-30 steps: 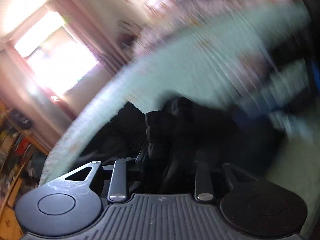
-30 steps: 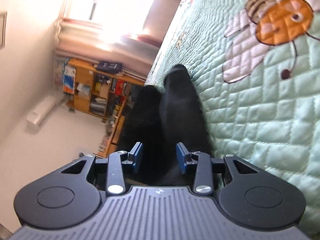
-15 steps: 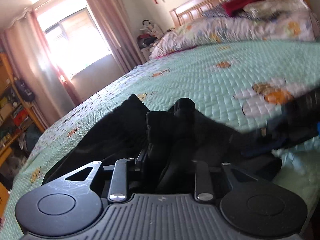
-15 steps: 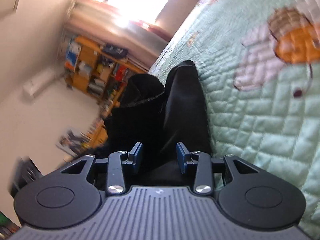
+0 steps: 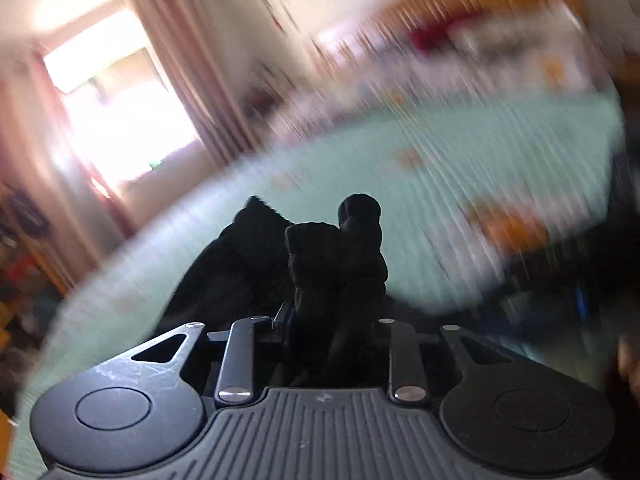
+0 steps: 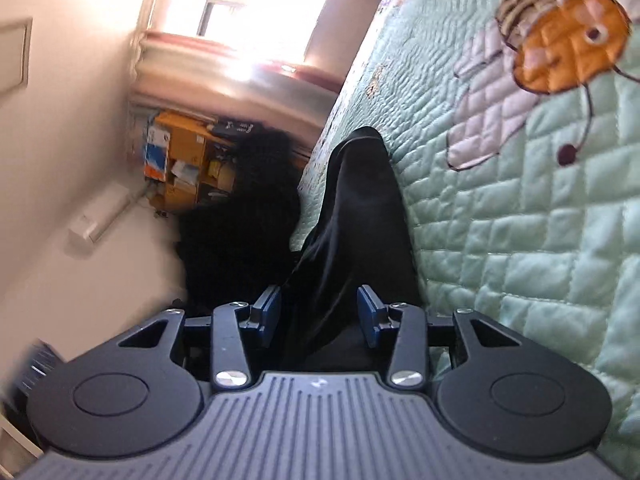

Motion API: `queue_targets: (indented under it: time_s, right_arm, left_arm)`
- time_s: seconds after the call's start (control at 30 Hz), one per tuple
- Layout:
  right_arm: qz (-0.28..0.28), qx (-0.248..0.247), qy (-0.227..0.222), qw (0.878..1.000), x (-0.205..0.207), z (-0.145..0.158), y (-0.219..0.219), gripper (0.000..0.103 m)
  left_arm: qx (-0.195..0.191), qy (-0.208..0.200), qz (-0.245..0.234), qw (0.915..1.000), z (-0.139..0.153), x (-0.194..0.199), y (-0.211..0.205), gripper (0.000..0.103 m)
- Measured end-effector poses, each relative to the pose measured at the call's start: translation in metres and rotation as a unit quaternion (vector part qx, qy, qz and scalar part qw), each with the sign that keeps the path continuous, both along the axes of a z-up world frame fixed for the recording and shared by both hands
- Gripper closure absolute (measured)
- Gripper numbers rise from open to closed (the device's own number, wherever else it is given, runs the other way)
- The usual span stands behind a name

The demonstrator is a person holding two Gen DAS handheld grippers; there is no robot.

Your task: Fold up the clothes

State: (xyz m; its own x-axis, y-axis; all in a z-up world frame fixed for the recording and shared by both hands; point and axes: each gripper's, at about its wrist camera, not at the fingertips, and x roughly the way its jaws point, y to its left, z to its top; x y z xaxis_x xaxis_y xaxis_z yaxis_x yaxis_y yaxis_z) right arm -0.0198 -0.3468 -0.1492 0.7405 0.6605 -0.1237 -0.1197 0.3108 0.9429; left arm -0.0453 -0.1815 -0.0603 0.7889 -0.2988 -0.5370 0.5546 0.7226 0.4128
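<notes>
- While both claws hold the black garment (image 6: 360, 216) up off the bed (image 6: 540, 240), no finished fold shows; by my reading the task is early, with laying flat and all folds left.
- Left claw (image 5: 328, 320): pinching a thick bunch of the dark cloth, which stands up toward 12 o'clock; view badly blurred.
- Right claw (image 6: 318, 312): blue pads (image 6: 267, 310) part-spread, cloth running between them; whether they bite it, cannot tell.
- Quilt's bee patch (image 6: 560, 40) at 1 o'clock, well apart from the cloth.
- Containers: shelf unit (image 6: 188, 168) at 10 o'clock holds boxes and clutter; no laundry basket visible.
</notes>
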Motion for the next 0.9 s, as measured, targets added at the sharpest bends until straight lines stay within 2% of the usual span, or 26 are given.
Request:
queue_targets:
  time_s: [0.07, 0.1, 0.17, 0.27, 0.3, 0.37, 0.47, 0.53, 0.57, 0.6, 0.67, 0.8, 0.9]
  right_arm:
    - [-0.001, -0.011, 0.002, 1.000, 0.000, 0.000, 0.000, 0.068]
    - [-0.001, -0.017, 0.003, 1.000, -0.001, 0.000, 0.000, 0.068]
    - [0.000, -0.010, 0.003, 1.000, 0.000, 0.000, 0.000, 0.065]
    - [-0.003, 0.002, -0.001, 1.000, -0.003, 0.001, -0.001, 0.057]
    - [-0.005, 0.002, -0.003, 1.000, -0.004, 0.002, -0.001, 0.057]
    - [-0.015, 0.002, 0.002, 1.000, -0.008, 0.003, -0.006, 0.062]
    - [-0.036, -0.003, 0.014, 0.999, -0.015, 0.006, -0.017, 0.061]
    - [-0.045, -0.024, 0.017, 0.999, -0.018, 0.011, -0.021, 0.061]
    - [-0.050, -0.034, 0.018, 0.998, -0.019, 0.013, -0.022, 0.060]
    - [-0.056, -0.046, 0.016, 0.997, -0.021, 0.017, -0.023, 0.056]
    - [-0.070, -0.069, 0.003, 0.995, -0.023, 0.028, -0.022, 0.053]
    - [-0.082, -0.107, -0.057, 0.989, -0.028, 0.063, -0.019, 0.053]
    - [-0.034, -0.158, -0.127, 0.979, -0.018, 0.103, 0.004, 0.052]
  left_arm:
    - [0.010, -0.022, -0.010, 0.9997, -0.014, -0.006, -0.001, 0.074]
    - [0.003, -0.020, -0.009, 0.9998, -0.011, -0.006, 0.000, 0.074]
    - [-0.018, -0.008, -0.005, 0.9998, 0.000, -0.003, 0.005, 0.074]
    - [-0.013, -0.031, -0.018, 0.9993, 0.003, -0.009, 0.003, 0.074]
    - [-0.003, -0.031, -0.025, 0.9992, 0.000, -0.011, 0.001, 0.071]
    - [0.040, -0.019, -0.057, 0.9974, -0.013, -0.012, -0.008, 0.054]
    - [0.065, -0.061, -0.075, 0.9932, -0.019, -0.026, -0.014, 0.050]
    - [0.078, -0.086, -0.078, 0.9901, -0.019, -0.032, -0.017, 0.044]
    - [0.078, -0.102, -0.090, 0.9877, -0.017, -0.039, -0.017, 0.035]
    - [0.073, -0.116, -0.098, 0.9858, -0.014, -0.046, -0.017, 0.025]
    - [0.046, -0.125, -0.101, 0.9860, -0.006, -0.056, -0.014, 0.019]
    - [-0.020, -0.113, -0.058, 0.9917, 0.016, -0.059, 0.007, 0.019]
    - [-0.073, -0.103, -0.011, 0.9919, 0.031, -0.057, 0.034, 0.019]
